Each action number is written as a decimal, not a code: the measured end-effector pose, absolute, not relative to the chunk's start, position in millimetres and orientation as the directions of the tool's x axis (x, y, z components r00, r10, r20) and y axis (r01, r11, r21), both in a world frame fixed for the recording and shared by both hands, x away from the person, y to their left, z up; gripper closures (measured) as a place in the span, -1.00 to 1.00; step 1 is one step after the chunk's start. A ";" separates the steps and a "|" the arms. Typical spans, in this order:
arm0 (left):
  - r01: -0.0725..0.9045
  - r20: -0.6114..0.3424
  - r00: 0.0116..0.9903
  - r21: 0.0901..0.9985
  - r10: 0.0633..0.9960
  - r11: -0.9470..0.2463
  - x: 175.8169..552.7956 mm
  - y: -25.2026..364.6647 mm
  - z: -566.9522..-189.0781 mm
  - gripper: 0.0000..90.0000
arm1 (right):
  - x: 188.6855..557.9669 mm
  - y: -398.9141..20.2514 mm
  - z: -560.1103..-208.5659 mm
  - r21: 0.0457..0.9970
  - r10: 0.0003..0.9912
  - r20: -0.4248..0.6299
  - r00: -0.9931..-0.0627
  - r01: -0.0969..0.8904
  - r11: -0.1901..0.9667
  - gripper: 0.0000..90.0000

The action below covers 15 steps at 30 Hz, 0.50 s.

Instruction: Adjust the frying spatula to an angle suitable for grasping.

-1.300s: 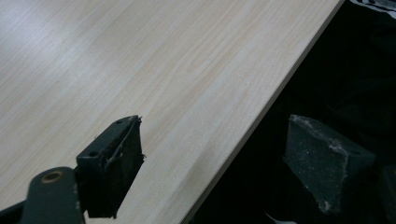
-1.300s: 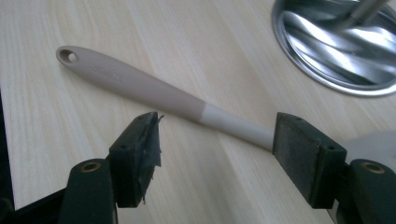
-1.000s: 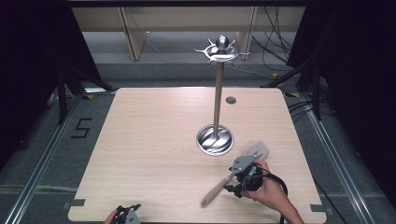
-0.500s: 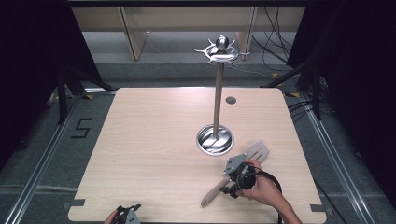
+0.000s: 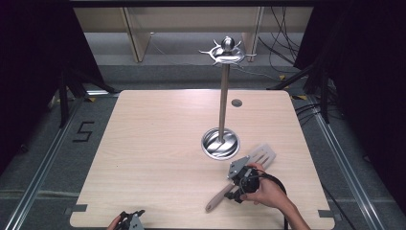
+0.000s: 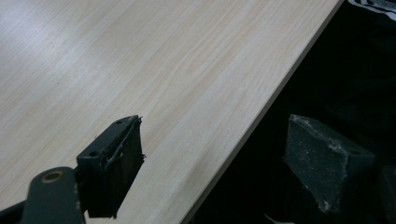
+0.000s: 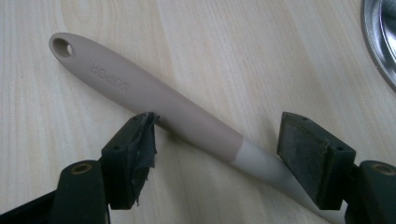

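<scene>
Two tongs wide apart, nothing gripped. High view: my right tongs have crept down over the spatula since a sec ago, jaws just opening w/ the handle betw. them – prob. lining up a grab. Spatula flat on desk, near the stand. Left gripper view: left tongs idle, straddling the desk edge. Right gripper view: handle runs diagonally betw. the jaws, brushing one pad, clear of the other.

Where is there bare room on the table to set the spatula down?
The whole left half of the table is bare, from the stand base across to the left edge. The far strip behind the base is free too. It is crowded at near right, around the spatula and right gripper.
</scene>
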<state>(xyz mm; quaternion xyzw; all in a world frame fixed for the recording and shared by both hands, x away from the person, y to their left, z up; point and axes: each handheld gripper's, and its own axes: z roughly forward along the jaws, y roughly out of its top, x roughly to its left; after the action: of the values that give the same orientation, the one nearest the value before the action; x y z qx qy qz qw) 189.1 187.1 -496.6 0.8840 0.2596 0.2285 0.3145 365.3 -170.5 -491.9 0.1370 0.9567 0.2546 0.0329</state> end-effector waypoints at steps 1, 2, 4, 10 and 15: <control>0.315 0.240 0.761 0.676 0.603 -0.666 189.1 187.0 -496.6 -0.59 | 365.2 -169.2 -490.7 0.486 0.270 -0.001 -0.963 0.236 0.842 -0.33; 0.315 0.241 0.760 0.676 0.604 -0.666 189.2 187.0 -496.6 -0.59 | 365.2 -169.2 -490.7 0.486 0.270 -0.001 -0.963 0.236 0.842 -0.33; 0.301 0.266 0.764 0.658 0.588 -0.690 188.6 188.6 -493.6 -0.59 | 362.5 -166.1 -488.7 0.461 0.288 -0.010 -0.958 0.251 0.851 -0.27; 0.307 0.258 0.763 0.662 0.592 -0.683 188.3 188.5 -494.0 -0.59 | 359.0 -165.3 -482.3 0.406 0.348 0.036 -0.937 0.332 0.851 -0.07; 0.304 0.263 0.763 0.660 0.590 -0.687 188.4 188.6 -493.9 -0.59 | 359.9 -166.2 -478.5 0.384 0.379 0.029 -0.925 0.360 0.850 0.09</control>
<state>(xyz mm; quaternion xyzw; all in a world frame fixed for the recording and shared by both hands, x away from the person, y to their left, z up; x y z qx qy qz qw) 188.4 188.6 -493.9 0.8879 0.2517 0.2348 0.3052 359.9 -166.2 -478.5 0.1923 0.9614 0.1952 0.0237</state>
